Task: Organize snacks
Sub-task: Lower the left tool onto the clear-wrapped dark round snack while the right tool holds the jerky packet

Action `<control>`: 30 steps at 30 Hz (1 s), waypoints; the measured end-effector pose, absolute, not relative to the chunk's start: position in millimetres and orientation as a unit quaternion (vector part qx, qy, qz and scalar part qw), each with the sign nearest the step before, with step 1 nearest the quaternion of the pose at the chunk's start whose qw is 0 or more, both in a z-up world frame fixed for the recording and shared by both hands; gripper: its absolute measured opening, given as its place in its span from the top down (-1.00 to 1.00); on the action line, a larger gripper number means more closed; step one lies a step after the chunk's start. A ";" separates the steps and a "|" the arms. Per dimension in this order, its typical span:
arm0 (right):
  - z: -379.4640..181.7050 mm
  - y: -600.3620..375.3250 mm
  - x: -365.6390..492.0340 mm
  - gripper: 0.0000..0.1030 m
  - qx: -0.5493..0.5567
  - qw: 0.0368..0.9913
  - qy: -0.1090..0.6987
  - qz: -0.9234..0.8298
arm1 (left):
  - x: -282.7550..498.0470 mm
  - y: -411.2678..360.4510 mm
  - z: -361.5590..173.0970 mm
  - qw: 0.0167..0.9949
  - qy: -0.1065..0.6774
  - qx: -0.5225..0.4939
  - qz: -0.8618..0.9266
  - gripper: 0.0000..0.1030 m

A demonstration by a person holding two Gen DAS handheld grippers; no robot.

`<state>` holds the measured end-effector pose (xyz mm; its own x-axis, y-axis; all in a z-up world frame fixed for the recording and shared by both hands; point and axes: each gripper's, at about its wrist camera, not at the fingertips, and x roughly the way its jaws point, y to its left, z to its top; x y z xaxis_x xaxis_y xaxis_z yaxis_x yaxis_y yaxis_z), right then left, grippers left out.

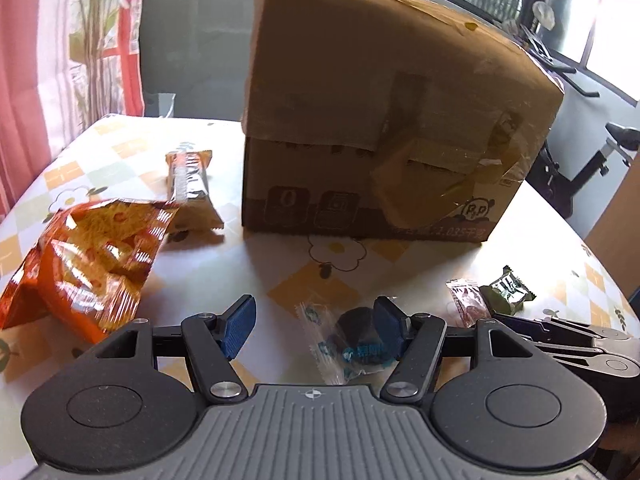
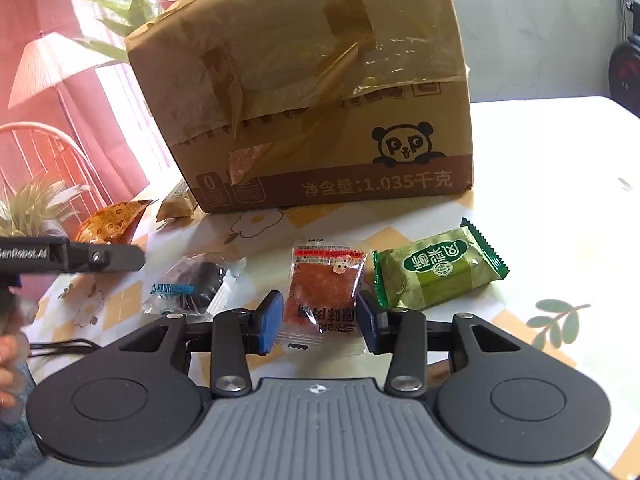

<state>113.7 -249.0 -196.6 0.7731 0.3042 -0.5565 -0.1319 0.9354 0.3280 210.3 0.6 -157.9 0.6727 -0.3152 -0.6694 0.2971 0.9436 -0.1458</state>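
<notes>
In the left wrist view my left gripper (image 1: 314, 328) is open above the tablecloth. A clear packet with a dark round snack (image 1: 352, 344) lies by its right pad, untouched. An orange crinkly bag (image 1: 88, 264) and a wrapped bar (image 1: 192, 188) lie to the left. In the right wrist view my right gripper (image 2: 320, 324) stands open, narrowly. Its blue pads flank a flat red snack packet (image 2: 324, 292) that lies undeformed on the table. A green wrapped cake (image 2: 436, 272) lies just right of it, and the clear dark-snack packet (image 2: 196, 284) to the left.
A tall taped cardboard box (image 1: 380, 120) with a panda print (image 2: 404, 142) stands mid-table behind the snacks. The floral tablecloth (image 2: 540, 200) stretches right. A finger of the left gripper (image 2: 120, 258) and a hand (image 2: 8, 360) show at the left. A chair and plants stand beyond the table.
</notes>
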 end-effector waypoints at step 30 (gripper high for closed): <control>-200.5 -259.1 112.5 0.15 0.164 0.932 0.304 0.113 | 222.2 20.8 -180.4 0.886 0.413 -0.105 -0.185 -0.26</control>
